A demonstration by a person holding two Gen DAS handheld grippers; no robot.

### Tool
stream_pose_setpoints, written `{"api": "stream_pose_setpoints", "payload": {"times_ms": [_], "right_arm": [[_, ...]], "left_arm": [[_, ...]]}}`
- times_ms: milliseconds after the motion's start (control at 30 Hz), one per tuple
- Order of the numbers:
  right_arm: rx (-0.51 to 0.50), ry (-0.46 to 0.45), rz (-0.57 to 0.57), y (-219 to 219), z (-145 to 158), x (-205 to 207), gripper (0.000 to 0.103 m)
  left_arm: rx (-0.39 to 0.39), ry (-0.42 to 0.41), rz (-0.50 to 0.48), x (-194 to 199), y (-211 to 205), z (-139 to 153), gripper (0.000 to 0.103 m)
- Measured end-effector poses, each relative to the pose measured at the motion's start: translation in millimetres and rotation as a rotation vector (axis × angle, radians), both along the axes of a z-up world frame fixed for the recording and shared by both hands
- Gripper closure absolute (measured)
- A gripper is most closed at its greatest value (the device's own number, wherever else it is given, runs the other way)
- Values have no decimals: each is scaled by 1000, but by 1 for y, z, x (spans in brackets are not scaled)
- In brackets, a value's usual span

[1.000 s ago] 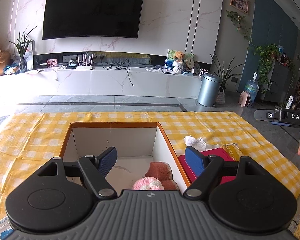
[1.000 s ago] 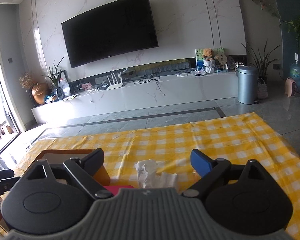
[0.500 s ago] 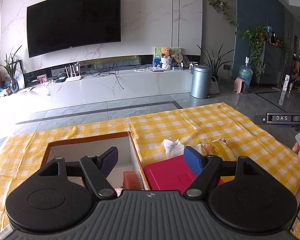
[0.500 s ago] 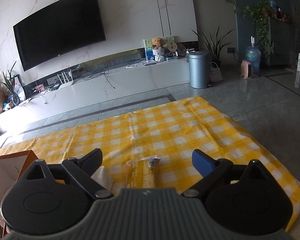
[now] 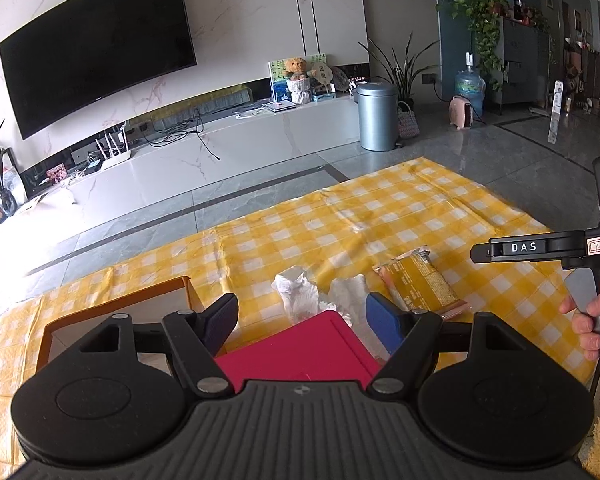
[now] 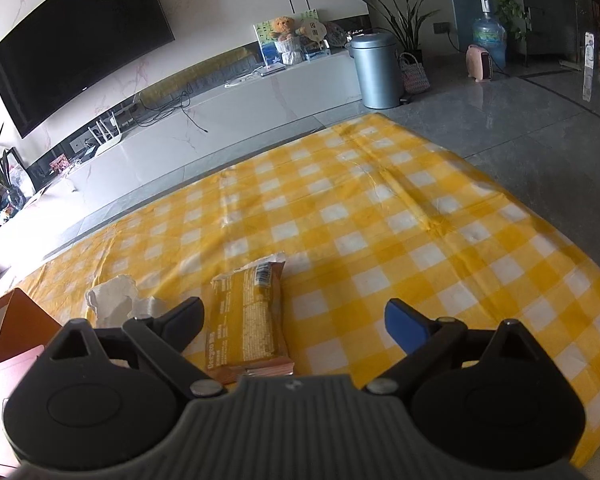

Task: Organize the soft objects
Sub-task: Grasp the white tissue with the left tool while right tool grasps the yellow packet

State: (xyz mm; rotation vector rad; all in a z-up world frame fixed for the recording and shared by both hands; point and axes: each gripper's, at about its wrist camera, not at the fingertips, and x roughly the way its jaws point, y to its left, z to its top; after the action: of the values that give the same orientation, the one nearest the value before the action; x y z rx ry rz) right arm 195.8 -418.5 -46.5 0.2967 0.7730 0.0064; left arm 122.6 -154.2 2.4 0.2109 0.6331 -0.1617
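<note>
My left gripper [image 5: 302, 322] is open and empty above a red flat lid [image 5: 300, 356], next to an orange-rimmed cardboard box [image 5: 116, 312] at the left. Crumpled white tissue [image 5: 296, 292] and a brown snack packet [image 5: 418, 284] lie on the yellow checked cloth [image 5: 380, 216] just beyond. My right gripper [image 6: 294, 322] is open and empty, low over the cloth, with the snack packet [image 6: 248, 320] between its fingers, nearer the left one. The tissue [image 6: 114, 300] lies left of it. The box's inside is hidden now.
The other hand-held gripper [image 5: 540, 248] and the hand holding it show at the right of the left wrist view. The cloth's right edge [image 6: 540, 208] drops to a grey tiled floor. A TV wall, a white low cabinet and a metal bin [image 5: 378, 116] stand far behind.
Both grippers swung right. The left view moved from over the box with its soft toys to over the red lid; the right gripper moved from the tissue to the snack packet. Both stayed open.
</note>
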Motion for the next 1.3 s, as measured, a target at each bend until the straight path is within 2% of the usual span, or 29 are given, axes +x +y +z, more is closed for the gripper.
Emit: {"api": "stream_pose_setpoints", "payload": {"times_ms": [200,433,667,767,867,1000,1300], "right_arm": [[53,29,54,20,-20,24,8],[-47,103,114,52,-54,47,8],[38,132,75,46,-65,55,8],[14,134,83,49,-65,56,8],[-55,135,105,56,-66,56,8],[-44,142,113,57,-69,57,8],[-60,147,126,59,-70,58,8]], "left_arm": [[51,69,-15,30,-22,-13,17],[141,185,-1,78,-29,-31,17],[174,387,-4,134,-30,-54,14],[181,462,13,153,-33,-64,14],[196,516,12,168,-38,-75,13],[242,571,0,183,-50,-92,13],[315,604,13,206,-63,-115,13]]}}
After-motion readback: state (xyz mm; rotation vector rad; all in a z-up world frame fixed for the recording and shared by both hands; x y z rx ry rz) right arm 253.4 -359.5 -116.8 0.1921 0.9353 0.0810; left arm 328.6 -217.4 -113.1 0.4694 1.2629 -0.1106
